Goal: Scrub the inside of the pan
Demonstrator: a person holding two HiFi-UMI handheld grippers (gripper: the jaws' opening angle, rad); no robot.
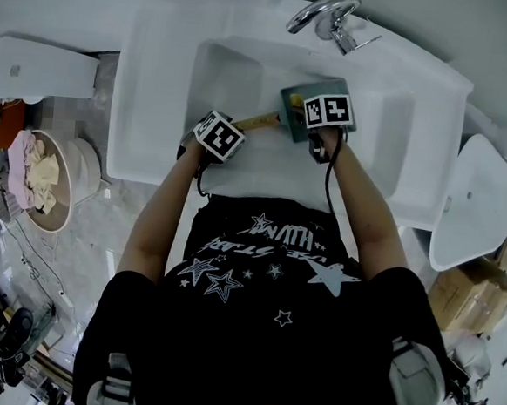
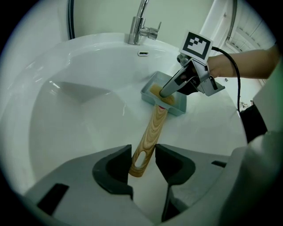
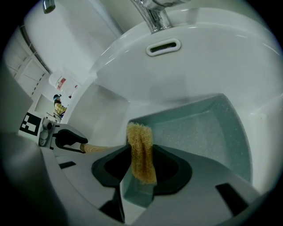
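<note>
A square pale-green pan (image 1: 291,102) lies in the white sink, its wooden handle (image 1: 258,121) pointing left. In the left gripper view the handle (image 2: 152,130) runs from the pan (image 2: 179,108) down between my jaws. My left gripper (image 2: 143,152) is shut on the handle's end, near its hanging hole. My right gripper (image 3: 141,152) is shut on a yellow mesh scrubber (image 3: 141,150) that hangs over the near edge of the pan (image 3: 199,128). Seen from the left, the right gripper (image 2: 164,92) reaches into the pan with the scrubber (image 2: 155,91) at its tip.
The chrome faucet (image 1: 325,15) stands at the back of the sink basin (image 1: 220,72), with an overflow slot (image 3: 163,46) below it. A bowl of cloths (image 1: 41,176) sits on the floor at the left. A white lid-like object (image 1: 476,202) leans at the right.
</note>
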